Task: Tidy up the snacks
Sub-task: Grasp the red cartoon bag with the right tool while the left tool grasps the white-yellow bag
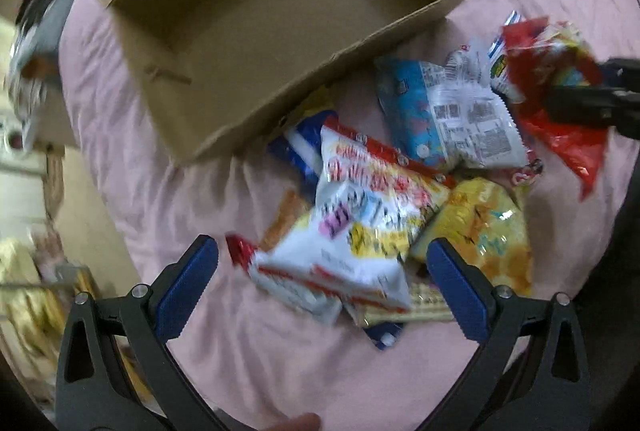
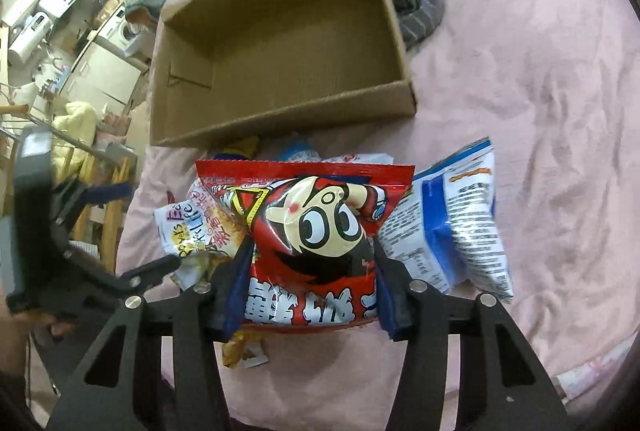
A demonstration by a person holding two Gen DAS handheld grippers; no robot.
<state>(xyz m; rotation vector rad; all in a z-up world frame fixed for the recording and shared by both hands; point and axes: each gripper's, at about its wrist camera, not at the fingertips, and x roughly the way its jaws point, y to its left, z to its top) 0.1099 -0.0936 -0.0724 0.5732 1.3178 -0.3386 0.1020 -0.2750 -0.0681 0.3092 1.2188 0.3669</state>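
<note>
We grip the red snack bag point(image 2: 316, 231) between the right gripper point(image 2: 312, 251) jaws, pads pressing its sides. The left gripper point(image 1: 320, 271) jaws stand wide above the pile. Next: carry the bag forward over the cardboard box point(image 2: 280, 31) wall.

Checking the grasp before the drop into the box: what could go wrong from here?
1. The right gripper pinches the red snack bag at its puffy lower half; it could slip or pop.
2. The cardboard box sits on soft pink bedding, so a bump may shift it.
3. The left gripper hangs open over the white bag close by; the two could collide.
</note>
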